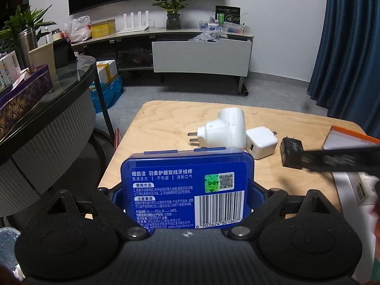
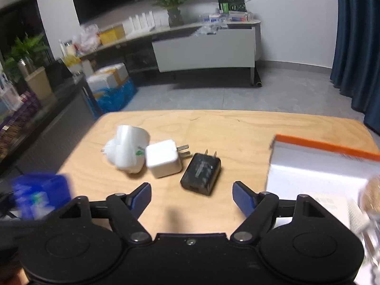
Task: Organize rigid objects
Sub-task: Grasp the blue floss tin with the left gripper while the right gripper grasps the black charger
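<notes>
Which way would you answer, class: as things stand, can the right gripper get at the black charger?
Probably yes. The right gripper has its jaws open and empty, and the black charger lies flat just ahead of them with bare wooden table between.

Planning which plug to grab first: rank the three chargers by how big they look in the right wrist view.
1. Round white adapter, though blurred
2. Black charger and white cube charger: too alike to rank, and the black one lies nearer the camera.
</notes>
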A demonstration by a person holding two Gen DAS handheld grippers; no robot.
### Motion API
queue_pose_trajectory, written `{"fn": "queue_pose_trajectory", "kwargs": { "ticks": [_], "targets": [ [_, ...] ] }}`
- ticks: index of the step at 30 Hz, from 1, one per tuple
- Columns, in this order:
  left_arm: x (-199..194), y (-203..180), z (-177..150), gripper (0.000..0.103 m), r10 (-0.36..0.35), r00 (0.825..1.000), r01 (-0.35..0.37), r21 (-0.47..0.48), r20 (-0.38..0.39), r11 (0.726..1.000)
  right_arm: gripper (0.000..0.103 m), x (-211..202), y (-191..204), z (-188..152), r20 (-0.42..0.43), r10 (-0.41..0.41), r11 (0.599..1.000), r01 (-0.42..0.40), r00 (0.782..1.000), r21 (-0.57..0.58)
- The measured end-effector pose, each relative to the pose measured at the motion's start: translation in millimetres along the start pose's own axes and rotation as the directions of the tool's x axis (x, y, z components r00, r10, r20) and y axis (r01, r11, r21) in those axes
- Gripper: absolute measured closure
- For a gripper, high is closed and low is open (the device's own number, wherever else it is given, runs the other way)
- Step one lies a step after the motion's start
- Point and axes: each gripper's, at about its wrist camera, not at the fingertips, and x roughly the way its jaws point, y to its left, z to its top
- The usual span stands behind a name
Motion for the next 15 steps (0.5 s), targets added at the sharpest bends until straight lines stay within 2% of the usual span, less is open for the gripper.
{"fn": "queue_pose_trajectory", "kwargs": {
  "ticks": [2, 6, 7, 10, 15],
  "targets": [
    [2.4, 2.7, -0.8, 0.008, -0.012, 1.000, 0.011, -0.012, -0.003, 1.000, 0.026, 17.4, 0.0, 3.0, -0.030, -0.013, 1.000, 0.013, 0.999, 0.014],
    [7.2, 6.6, -1.0, 0.008, -0.023, 1.000, 0.023, -0.020, -0.011, 1.000, 0.026, 38.1, 2.6, 7.8, -0.034, -0.061, 0.998, 0.061, 0.998, 0.001],
    [8.2, 7.1, -0.7, 0.008, -0.023, 1.000, 0.023, -0.022, -0.010, 0.999, 0.031, 40.5, 5.0, 8.8, -0.029, -0.076, 0.997, 0.075, 0.997, -0.015],
    [10.8, 7.5, -0.1, 0.008, -0.022, 1.000, 0.021, -0.028, -0.012, 0.999, 0.058, 42.3, 8.8, 10.0, -0.017, -0.102, 0.994, 0.101, 0.995, -0.037],
    [5.0, 10.2, -1.6, 0.008, -0.017, 1.000, 0.016, -0.031, -0.010, 0.999, 0.059, 24.8, 10.9, -3.2, 0.003, -0.095, 0.994, 0.095, 0.995, -0.056]
  ]
}}
